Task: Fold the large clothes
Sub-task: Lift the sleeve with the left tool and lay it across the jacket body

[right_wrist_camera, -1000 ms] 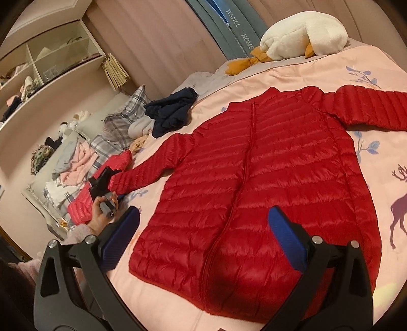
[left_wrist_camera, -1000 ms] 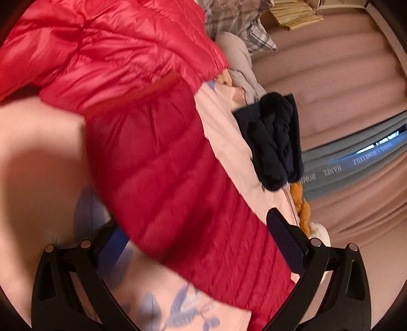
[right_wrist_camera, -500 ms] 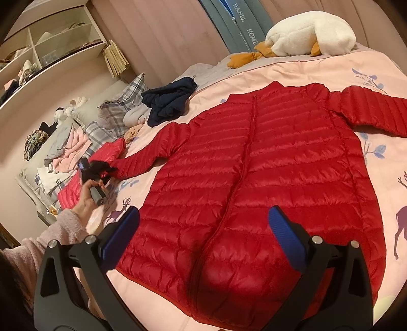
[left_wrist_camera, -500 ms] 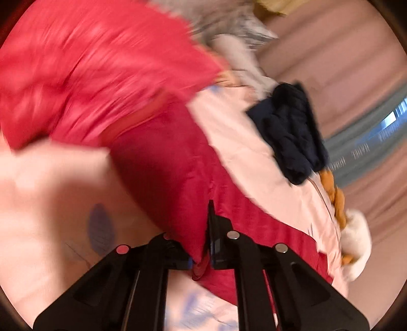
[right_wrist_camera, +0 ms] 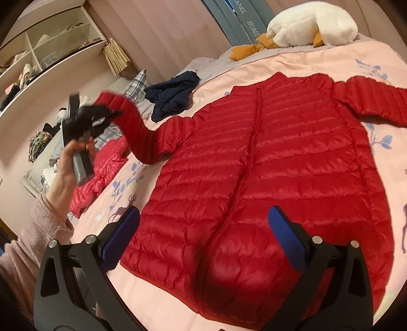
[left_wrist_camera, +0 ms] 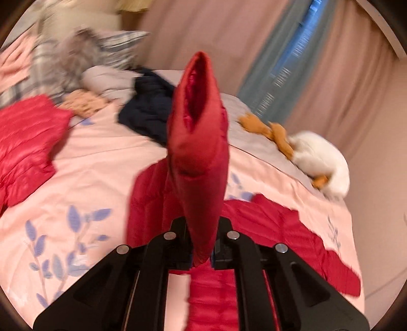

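One red down jacket [right_wrist_camera: 267, 163] covers most of the pink bed [right_wrist_camera: 330, 61], front up, its zip line running from the hem near my right gripper [right_wrist_camera: 203, 236] up to the collar by the white plush goose [right_wrist_camera: 310, 23]. A second ago both sleeves lay flat; now the left sleeve [left_wrist_camera: 195, 157] stands lifted off the bed, cuff opening pointing up and away. My left gripper [left_wrist_camera: 202, 252], wide open a second ago, has its jaws clamped on that sleeve. The right gripper's jaws are spread wide, empty, above the hem.
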### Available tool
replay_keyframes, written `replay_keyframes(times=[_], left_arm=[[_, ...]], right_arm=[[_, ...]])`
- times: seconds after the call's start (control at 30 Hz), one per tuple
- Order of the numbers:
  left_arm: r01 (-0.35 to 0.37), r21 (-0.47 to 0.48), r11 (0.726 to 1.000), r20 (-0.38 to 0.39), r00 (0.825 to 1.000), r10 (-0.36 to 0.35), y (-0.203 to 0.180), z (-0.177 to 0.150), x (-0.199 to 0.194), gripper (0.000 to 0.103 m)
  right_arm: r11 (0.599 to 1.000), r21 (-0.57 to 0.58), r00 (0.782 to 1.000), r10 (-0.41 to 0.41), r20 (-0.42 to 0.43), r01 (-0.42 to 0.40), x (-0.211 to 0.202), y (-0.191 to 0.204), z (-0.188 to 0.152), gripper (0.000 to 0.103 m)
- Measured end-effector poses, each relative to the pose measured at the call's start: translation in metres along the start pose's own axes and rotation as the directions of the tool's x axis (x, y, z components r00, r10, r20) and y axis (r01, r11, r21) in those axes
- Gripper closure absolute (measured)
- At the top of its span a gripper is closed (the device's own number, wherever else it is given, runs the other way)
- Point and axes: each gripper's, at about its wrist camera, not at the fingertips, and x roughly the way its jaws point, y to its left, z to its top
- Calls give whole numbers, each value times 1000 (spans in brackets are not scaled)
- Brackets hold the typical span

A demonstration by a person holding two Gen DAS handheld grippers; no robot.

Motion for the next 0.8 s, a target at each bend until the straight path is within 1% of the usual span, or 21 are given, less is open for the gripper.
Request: replay_keyframes(times=[0.1, 0.13, 0.17, 0.2, 0.3, 0.4, 0.43, 0.5, 0.57, 0.6, 0.63, 0.7, 0.73, 0.8], left_arm=[[35, 75, 997, -38, 999, -32, -41, -18, 9, 94], [42, 89, 995, -51, 998, -38, -51, -25, 12, 94], [47, 115, 992, -71, 997, -39, -70, -38, 17, 94], [47, 129, 990, -86, 996, -36, -78, -45, 23, 94], [66, 175, 982, -145, 989, -40, -112, -70, 46, 94], [83, 227, 970, -215, 976, -33, -144, -96, 69, 94], [86, 241, 967, -234, 972, -28, -151, -104, 76, 91], [113, 256, 960, -287, 957, -36, -164, -122, 93, 82], [151, 256, 955, -335, 940, -58, -170, -132, 103, 56], [161, 256, 953, -350, 935, -64, -172, -137, 107, 30], [170, 256, 952, -361, 930, -69, -173, -140, 109, 14], [196, 256, 947, -367, 925, -92, -172, -143, 108, 13], [217, 252, 943, -378, 919, -110, -172, -144, 107, 13], [249, 232, 940, -381, 913, -148, -168, -148, 96, 13]], right_arm=[[1000, 19, 1000, -12, 19, 12, -12, -11, -1, 2], [999, 32, 999, -17, 28, 16, -17, -17, 0, 2], [999, 44, 999, -23, 37, 22, -21, -22, -1, 2], [998, 52, 999, -29, 44, 26, -24, -25, -2, 2], [995, 87, 997, -53, 62, 47, -35, -42, -3, 2], [991, 112, 995, -79, 61, 72, -42, -57, -3, 2], [990, 116, 994, -88, 60, 81, -43, -61, -3, 2], [986, 131, 992, -107, 59, 99, -46, -70, -2, 2], [984, 150, 993, -107, 59, 97, -48, -78, 1, 2], [983, 159, 993, -104, 55, 94, -48, -81, 1, 2], [981, 173, 994, -99, 48, 90, -47, -86, 4, 2], [978, 194, 995, -89, 41, 79, -44, -93, 11, 2], [976, 205, 996, -81, 40, 71, -41, -96, 15, 2], [975, 216, 997, -69, 39, 59, -35, -99, 23, 2]])
